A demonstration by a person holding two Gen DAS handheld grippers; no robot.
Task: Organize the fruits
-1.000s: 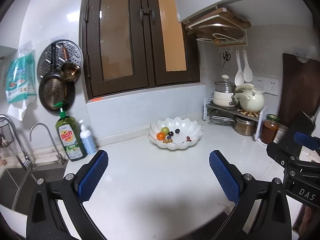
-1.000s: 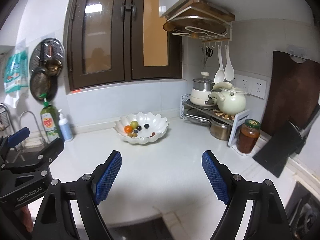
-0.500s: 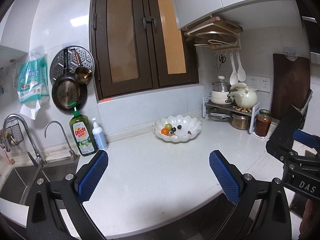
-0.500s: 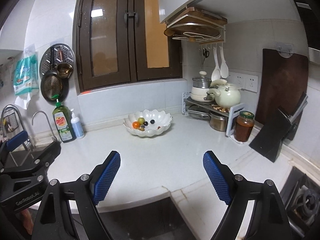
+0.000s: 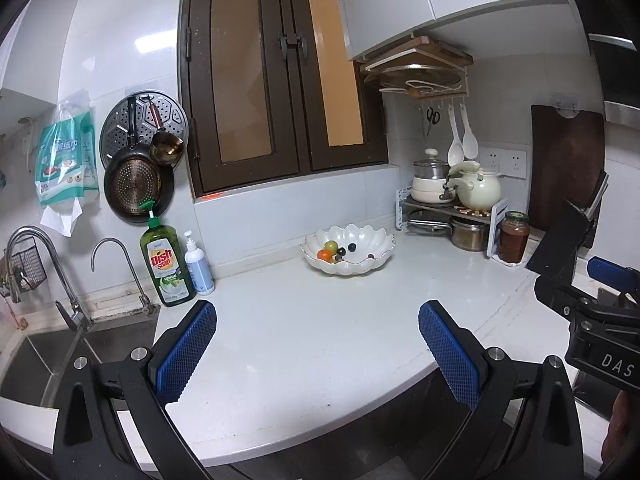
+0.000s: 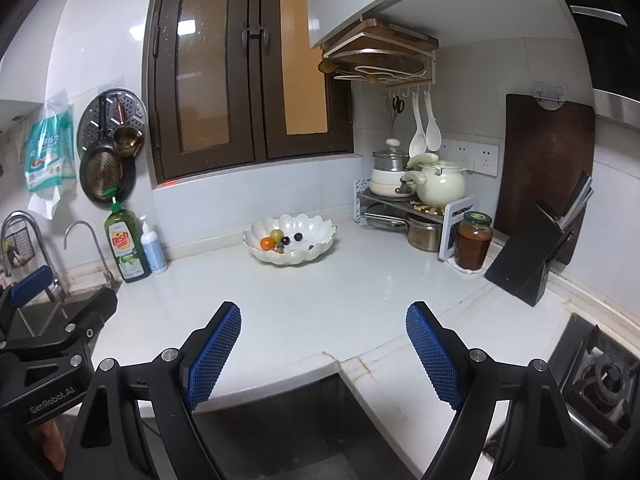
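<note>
A white scalloped bowl (image 5: 372, 236) stands at the back of the white counter, also in the right wrist view (image 6: 316, 228). In it lie an orange fruit (image 5: 324, 255), a green fruit (image 5: 330, 245), a dark grape (image 5: 351, 247) and a few small dark fruits. In the right wrist view the orange fruit (image 6: 267, 243) and green fruit (image 6: 276, 234) show too. My left gripper (image 5: 316, 344) is open and empty, well in front of the bowl. My right gripper (image 6: 322, 344) is open and empty, near the counter's front edge.
A dish soap bottle (image 5: 167, 264) and a pump bottle (image 5: 197, 264) stand by the sink (image 5: 48, 360) at left. A pot rack (image 6: 404, 204), a jar (image 6: 473, 246) and a knife block (image 6: 532, 260) stand at right. A stove burner (image 6: 600, 376) is at far right.
Both grippers have pulled back and away from the bowl; the counter's front edge now shows. Both stay open and empty.
</note>
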